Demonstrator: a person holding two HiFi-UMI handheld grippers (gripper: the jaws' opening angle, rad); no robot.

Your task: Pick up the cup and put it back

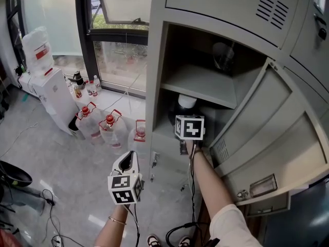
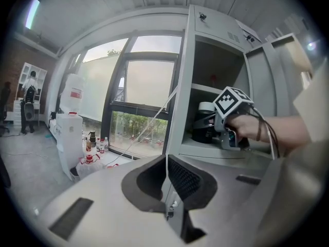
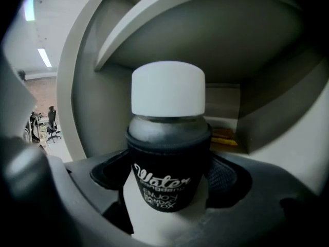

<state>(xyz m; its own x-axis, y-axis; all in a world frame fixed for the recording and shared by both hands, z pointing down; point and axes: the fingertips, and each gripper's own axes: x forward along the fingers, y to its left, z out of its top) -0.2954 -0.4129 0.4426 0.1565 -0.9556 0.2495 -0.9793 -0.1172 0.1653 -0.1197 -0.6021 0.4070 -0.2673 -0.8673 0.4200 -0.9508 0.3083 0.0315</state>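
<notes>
Reporter: Head view: right gripper [image 1: 188, 123] reaches into open locker [image 1: 200, 84], centre frame; cup [image 1: 186, 101] just beyond. Left gripper view: left gripper [image 2: 166, 187] clenched, empty.

Editor: Right gripper view: jaws clamp cup, centre frame, inside lower compartment. Release apparently not yet made.

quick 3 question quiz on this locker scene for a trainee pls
1. True or false: the left claw holds the cup.
2. Multiple choice: where in the locker does the right claw reach? A) above the shelf B) below the shelf C) into a closed compartment
3. Short answer: what colour is the cup's lid?

Key
1. False. The left claw is shut on nothing and is held outside the locker. The cup sits between the right claw's pads.
2. B
3. White
</notes>
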